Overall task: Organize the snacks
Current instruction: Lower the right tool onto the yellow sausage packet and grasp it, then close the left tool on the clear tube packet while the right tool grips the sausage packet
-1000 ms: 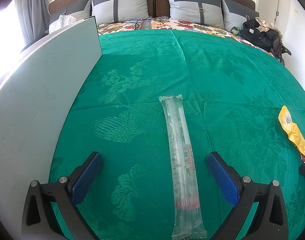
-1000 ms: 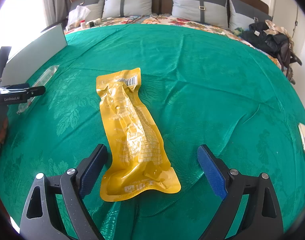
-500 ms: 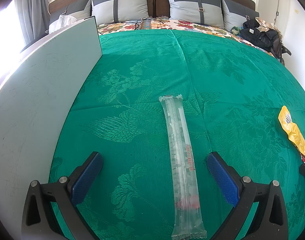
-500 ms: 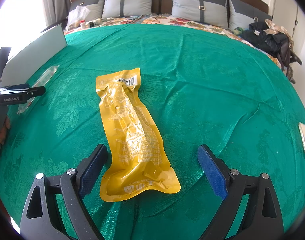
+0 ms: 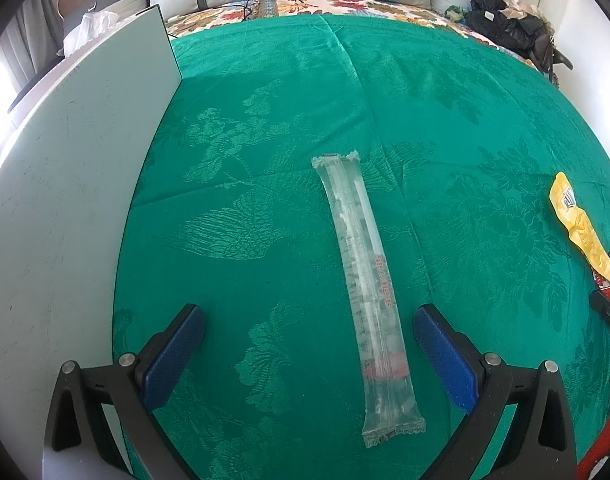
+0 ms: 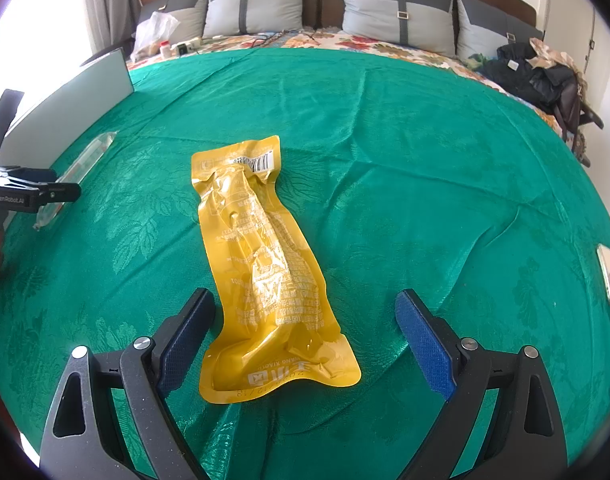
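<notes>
- We've got the left gripper hanging over the green bedspread, jaws wide apart, gripping nothing.
- A long clear snack pack lies flat between the blue pads, nearer the right one (red print along one side).
- Pale grey board runs down the left.
- Yellow snack pouch sits far right, well apart from the clear one.

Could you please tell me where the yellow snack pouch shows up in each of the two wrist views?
Left wrist view: the yellow snack pouch lies at the far right edge, seen edge-on on the green bedspread.
Right wrist view: the yellow snack pouch lies in the centre, its near end between the open right claw's fingers.
Shared landmark: the clear snack sleeve beside the grey board.
</notes>
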Demonstrator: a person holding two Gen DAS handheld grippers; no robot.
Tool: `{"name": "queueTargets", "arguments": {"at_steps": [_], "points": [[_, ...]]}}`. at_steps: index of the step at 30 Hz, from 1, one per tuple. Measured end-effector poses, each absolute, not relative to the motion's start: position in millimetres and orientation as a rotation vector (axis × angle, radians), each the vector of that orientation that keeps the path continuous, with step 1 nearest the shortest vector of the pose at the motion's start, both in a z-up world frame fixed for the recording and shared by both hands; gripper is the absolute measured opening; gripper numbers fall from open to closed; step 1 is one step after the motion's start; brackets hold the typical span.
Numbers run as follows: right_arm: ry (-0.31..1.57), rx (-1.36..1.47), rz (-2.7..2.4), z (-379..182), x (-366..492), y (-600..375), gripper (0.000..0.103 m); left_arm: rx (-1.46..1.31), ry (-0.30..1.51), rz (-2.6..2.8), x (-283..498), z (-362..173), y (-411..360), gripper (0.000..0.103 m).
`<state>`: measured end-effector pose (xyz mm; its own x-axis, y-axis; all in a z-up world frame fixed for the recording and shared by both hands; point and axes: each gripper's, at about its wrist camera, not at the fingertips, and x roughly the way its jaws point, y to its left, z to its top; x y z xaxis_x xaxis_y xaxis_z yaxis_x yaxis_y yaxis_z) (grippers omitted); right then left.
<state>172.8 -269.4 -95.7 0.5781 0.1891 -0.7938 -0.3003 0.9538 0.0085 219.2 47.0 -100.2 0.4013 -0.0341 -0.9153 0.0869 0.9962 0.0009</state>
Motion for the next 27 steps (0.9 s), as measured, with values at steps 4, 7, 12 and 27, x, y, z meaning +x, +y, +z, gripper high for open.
{"name": "queueTargets", "arguments": {"at_steps": [4,7,12,27], "points": [[1.023,-0.160,0.305,-92,184,-266,0.094,0.058,1.233,-0.065,222,-100,32,0.103],[1.142,-0.169,0.354,-79,204,-258,0.092,0.060,1.246,-0.068,224,-99,19,0.098],[1.211,-0.221,0.414,-70,236,-235,0.089,0.019,1.217,-0.083,219,-86,7,0.018],[1.228,0.259,0.519,-38,186,-251,0.043,-0.398,0.988,-0.272,105,-3,69,0.018]]}}
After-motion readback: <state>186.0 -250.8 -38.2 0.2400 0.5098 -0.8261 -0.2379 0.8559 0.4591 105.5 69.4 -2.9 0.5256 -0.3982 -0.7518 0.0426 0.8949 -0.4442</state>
